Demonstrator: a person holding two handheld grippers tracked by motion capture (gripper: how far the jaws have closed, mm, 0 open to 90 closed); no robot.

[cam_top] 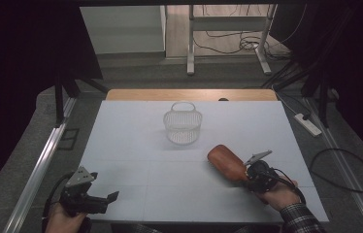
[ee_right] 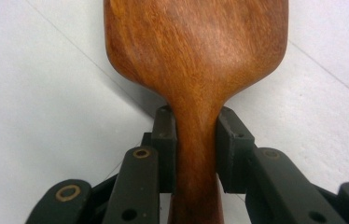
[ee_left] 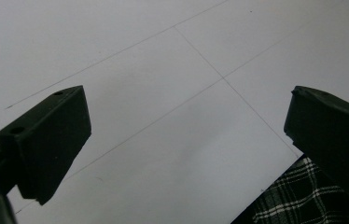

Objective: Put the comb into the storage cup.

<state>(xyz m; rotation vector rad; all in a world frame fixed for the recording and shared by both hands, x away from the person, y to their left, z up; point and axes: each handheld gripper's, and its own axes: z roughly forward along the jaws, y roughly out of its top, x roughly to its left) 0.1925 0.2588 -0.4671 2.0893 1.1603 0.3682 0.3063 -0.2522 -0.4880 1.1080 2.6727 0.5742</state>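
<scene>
Right hand-held gripper (ee_right: 196,149) clamped narrow on wooden paddle's (ee_right: 196,51) neck; left hand-held gripper (ee_left: 186,135) wide, empty.

Reddish-brown wooden paddle (ee_right: 196,56), white basket (cam_top: 183,125), plaid sleeve (cam_top: 300,219)

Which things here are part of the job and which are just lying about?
In the job:
- brown wooden paddle-shaped brush, clamped by its handle in the right gripper
- white mesh basket with handle, likely the target

Lying about:
- left gripper, open and idle
- white power strip on the floor
</scene>
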